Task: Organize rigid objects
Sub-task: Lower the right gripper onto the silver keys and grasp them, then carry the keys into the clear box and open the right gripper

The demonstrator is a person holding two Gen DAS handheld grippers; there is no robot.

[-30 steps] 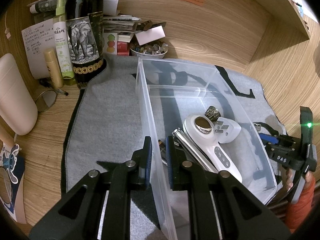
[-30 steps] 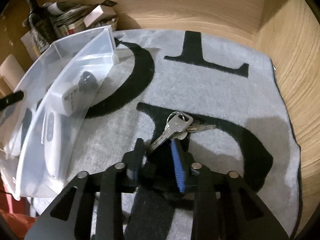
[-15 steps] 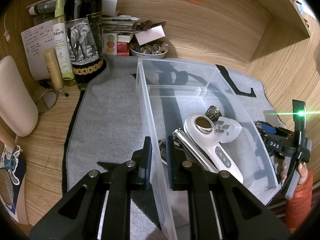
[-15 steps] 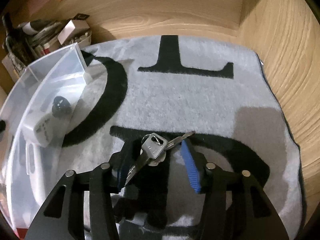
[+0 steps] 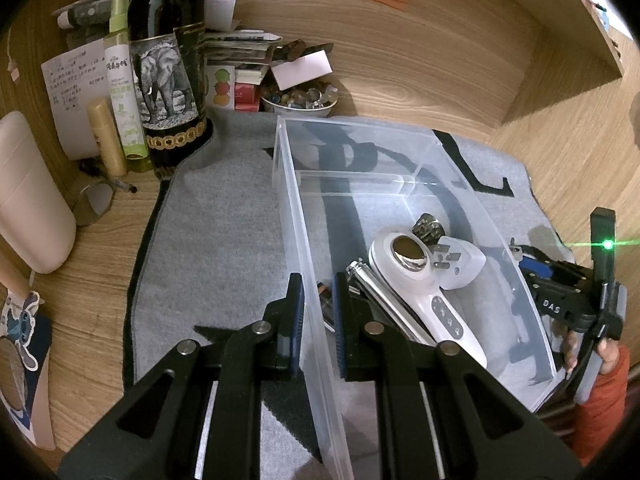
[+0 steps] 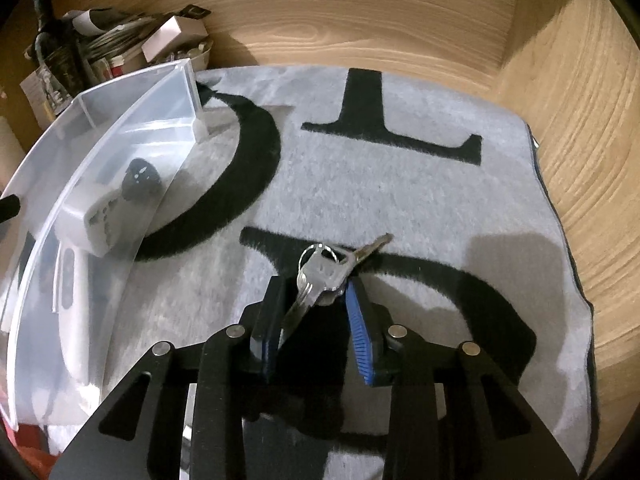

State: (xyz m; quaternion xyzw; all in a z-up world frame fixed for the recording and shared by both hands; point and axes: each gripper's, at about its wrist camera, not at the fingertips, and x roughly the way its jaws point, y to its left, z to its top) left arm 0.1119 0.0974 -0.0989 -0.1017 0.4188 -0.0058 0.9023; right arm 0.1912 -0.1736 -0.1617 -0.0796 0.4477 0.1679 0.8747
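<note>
A clear plastic bin [image 5: 292,208] stands on a grey mat. My left gripper [image 5: 316,304] is shut on the bin's left wall. Inside lie a white handheld device [image 5: 416,276], a white plug adapter [image 5: 460,260], a metal clipper [image 5: 380,292] and a small dark object [image 5: 428,226]. My right gripper [image 6: 314,312] is to the right of the bin [image 6: 132,152] and holds a bunch of silver keys [image 6: 324,270] between its fingers, lifted off the mat. It also shows at the right edge of the left wrist view [image 5: 536,268].
A dark bottle with an elephant label [image 5: 168,76], a green spray bottle [image 5: 120,80], a bowl of small items [image 5: 300,100], papers and boxes crowd the back left. Wooden walls close the back and right. The grey mat [image 6: 400,184] has black letters.
My right gripper has closed around the keys and lifted them off the mat, swinging slightly. My left gripper stays shut on the bin wall.
</note>
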